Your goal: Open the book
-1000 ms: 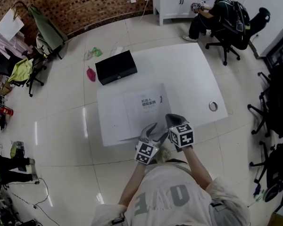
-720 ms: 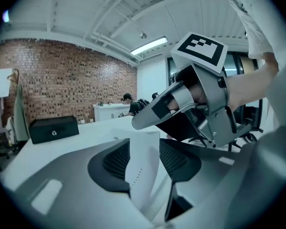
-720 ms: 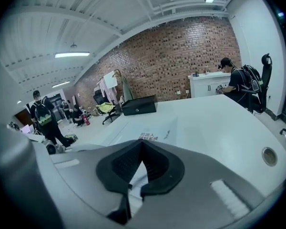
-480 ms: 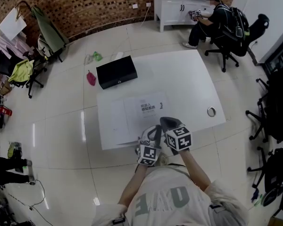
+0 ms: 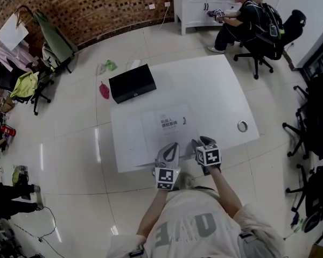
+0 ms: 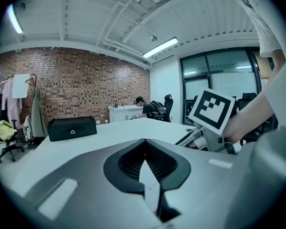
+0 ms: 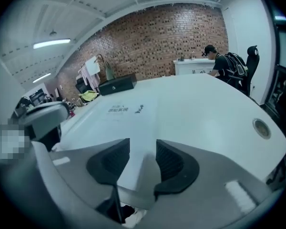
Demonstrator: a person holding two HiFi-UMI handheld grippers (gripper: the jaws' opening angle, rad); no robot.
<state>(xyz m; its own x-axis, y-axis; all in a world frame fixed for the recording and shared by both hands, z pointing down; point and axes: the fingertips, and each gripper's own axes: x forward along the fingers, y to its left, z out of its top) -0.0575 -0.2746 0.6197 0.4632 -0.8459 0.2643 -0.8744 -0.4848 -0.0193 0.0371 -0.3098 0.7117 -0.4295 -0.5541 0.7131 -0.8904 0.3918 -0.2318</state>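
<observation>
The table (image 5: pixel 215 85) bears the book (image 5: pixel 161 127), flat at its near edge. The left gripper (image 5: pixel 172 148) is pinched tight on a thin white edge, probably the book's. The right gripper (image 5: pixel 198 144) has just been opening its jaws, and the book's edge sits loose between them.

book (image 5: pixel 162 127) white matt paper; worktop (image 5: pixel 215 90) smooth white, semi-gloss; floor tiles (image 5: pixel 70 144) glossy; box (image 5: pixel 132 80) matt blk; wall (image 5: pixel 107 4) rough brick.

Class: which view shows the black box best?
Head view: the black box shows whole, from above. The left gripper view gives mostly its front face; the right gripper view shows it small and far off.
</observation>
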